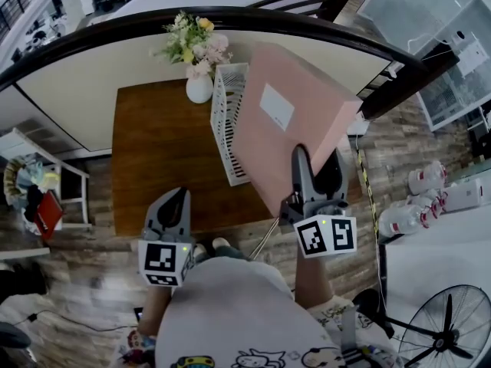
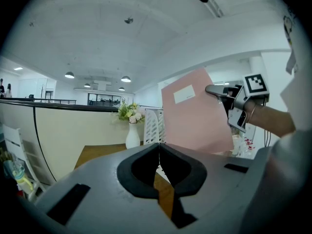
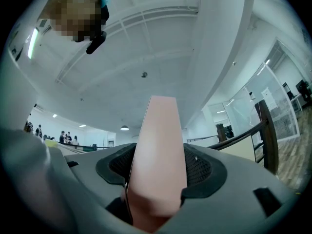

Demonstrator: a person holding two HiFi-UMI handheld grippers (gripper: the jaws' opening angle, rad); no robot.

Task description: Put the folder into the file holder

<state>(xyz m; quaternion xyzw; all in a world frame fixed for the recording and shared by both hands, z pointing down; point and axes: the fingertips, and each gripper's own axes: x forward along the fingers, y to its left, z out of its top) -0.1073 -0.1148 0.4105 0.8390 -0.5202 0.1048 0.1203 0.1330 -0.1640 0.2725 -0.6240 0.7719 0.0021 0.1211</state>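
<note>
A pink folder (image 1: 291, 125) with a white label is held up in the air over the right part of the wooden table (image 1: 157, 152), tilted. My right gripper (image 1: 316, 176) is shut on its near edge; in the right gripper view the folder (image 3: 158, 165) fills the space between the jaws. The white slotted file holder (image 1: 229, 121) stands on the table just left of the folder, partly hidden behind it. My left gripper (image 1: 173, 205) hangs at the table's near edge, shut on nothing. From the left gripper view the folder (image 2: 195, 113) shows to the right of the file holder (image 2: 153, 126).
A white vase of flowers (image 1: 198, 56) stands at the table's far edge, left of the file holder. A curved dark railing (image 1: 230, 18) runs behind. A fan (image 1: 449, 324) and bottles (image 1: 418, 194) stand on the floor to the right; a small side table (image 1: 42, 190) stands left.
</note>
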